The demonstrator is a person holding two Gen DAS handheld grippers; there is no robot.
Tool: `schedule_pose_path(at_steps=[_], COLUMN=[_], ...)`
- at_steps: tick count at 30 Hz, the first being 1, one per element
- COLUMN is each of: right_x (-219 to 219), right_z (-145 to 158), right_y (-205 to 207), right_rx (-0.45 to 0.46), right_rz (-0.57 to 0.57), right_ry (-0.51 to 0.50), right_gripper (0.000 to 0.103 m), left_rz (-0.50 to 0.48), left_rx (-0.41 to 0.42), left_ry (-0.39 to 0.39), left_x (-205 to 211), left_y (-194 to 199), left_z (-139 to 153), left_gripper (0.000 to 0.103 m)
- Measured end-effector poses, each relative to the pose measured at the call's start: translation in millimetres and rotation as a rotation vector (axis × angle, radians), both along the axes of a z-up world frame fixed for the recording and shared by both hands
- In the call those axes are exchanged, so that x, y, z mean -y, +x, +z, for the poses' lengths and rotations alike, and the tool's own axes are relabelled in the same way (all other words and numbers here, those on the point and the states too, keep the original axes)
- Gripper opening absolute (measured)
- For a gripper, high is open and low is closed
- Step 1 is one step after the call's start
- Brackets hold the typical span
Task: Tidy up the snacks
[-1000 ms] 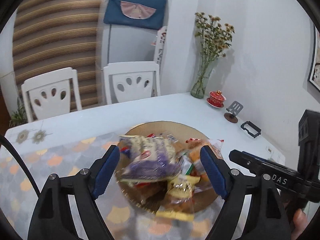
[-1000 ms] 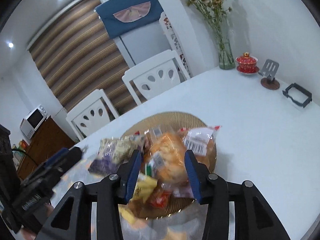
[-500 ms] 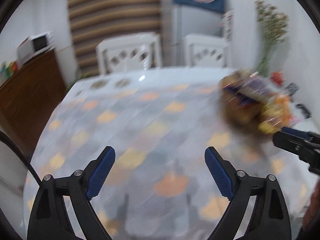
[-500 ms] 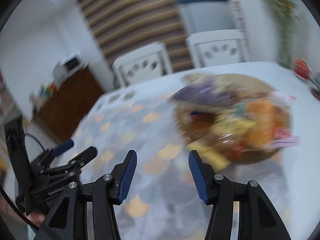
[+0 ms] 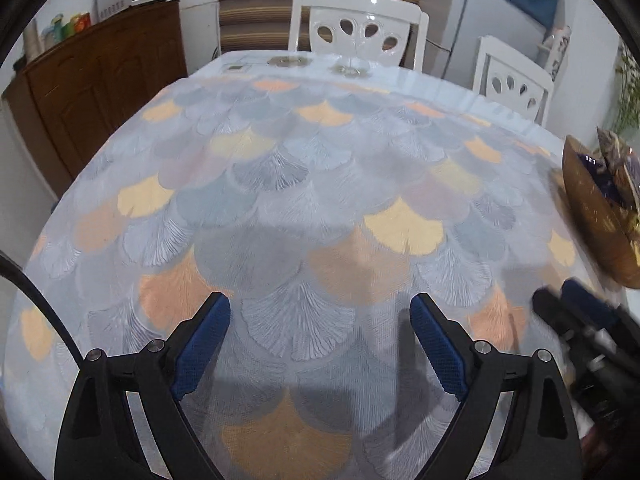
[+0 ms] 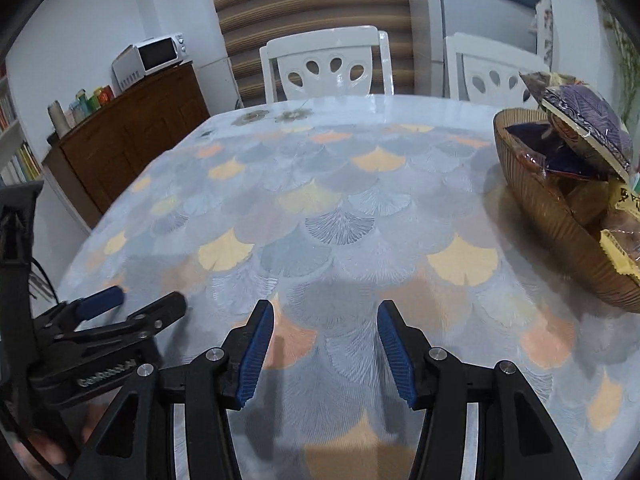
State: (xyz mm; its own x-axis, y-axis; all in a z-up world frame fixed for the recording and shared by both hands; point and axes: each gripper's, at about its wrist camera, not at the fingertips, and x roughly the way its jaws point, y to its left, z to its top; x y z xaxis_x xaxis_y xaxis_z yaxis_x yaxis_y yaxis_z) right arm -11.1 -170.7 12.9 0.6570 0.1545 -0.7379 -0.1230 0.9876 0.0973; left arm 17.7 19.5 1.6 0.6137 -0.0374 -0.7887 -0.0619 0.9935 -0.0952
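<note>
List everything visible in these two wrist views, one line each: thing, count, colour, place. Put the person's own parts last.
table: 1, white, fan-pattern cloth in grey, orange, yellow; centre
bowl: 1, brown ribbed; table's right side
snack packets: several, purple, yellow, orange; piled in bowl
chairs: 2, white; behind table
sideboard: 1, dark wood; left wall
microwave: 1, white; on sideboard
blind: 1, brown striped; back wall
fridge: 1, pale, blue cover on top; back right
left hand-held gripper: 1, black, blue pads; open, empty
right hand-held gripper: 1, black, blue pads; open, empty
</note>
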Motion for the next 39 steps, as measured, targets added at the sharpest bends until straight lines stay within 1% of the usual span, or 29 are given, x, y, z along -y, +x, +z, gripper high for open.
schedule_pose_path(at_steps=[2, 4, 6, 7, 9, 10, 11, 13, 15, 21, 39], right_x=[-1, 0, 1, 0, -2, -4, -5, -8, -9, -4, -4], right_z=[-5, -2, 0, 1, 2, 2, 2, 2, 1, 1, -3], right_y=[4, 1, -2, -3, -4, -5, -5, -5, -4, -3, 1], right_rx=[-0.022, 0.008, 0.025, 0.034, 0.046, 0.052, 0.057, 0.058, 0.054, 0.046, 0.014], right_rz=[-0.021, -0.033, -0.039, -0.044, -0.043, -0.042, -0.040, -0.037, -0.041, -0.059, -0.063], right_ry=[-0.022, -0.022, -0.028, -0.037, -0.053, -0.063, -0.073, -0.091, -0.103, -0.080, -0.087], right_gripper=[0.052, 0.053, 0.055, 0.058, 0.066, 0.073, 0.075, 0.075, 0.076, 0.079, 0.081], left_rz=[0.023, 0.023, 0.024, 0.025, 0.024, 0.023, 0.020, 0.008, 0.000, 0.001, 0.002], left_rx=[0.007, 0.004, 0.000, -0.002, -0.006, -0.009, -0.011, -0.019, -0.028, -0.031, -0.035], left_ry=[-0.005, 0.010, 0.035, 0.044, 0.071, 0.078, 0.080, 0.080, 0.082, 0.089, 0.092], left_x=[-2, -1, 3, 3, 6, 7, 7, 8, 9, 10, 11], left_y=[-1, -1, 0, 0, 0, 0, 1, 2, 4, 3, 5], left_z=[-1, -2, -4, -4, -5, -6, -6, -7, -8, -8, -8], left_gripper=[0.091, 0.091, 0.091, 0.091, 0.091, 0.092, 0.093, 0.099, 0.102, 0.102, 0.103])
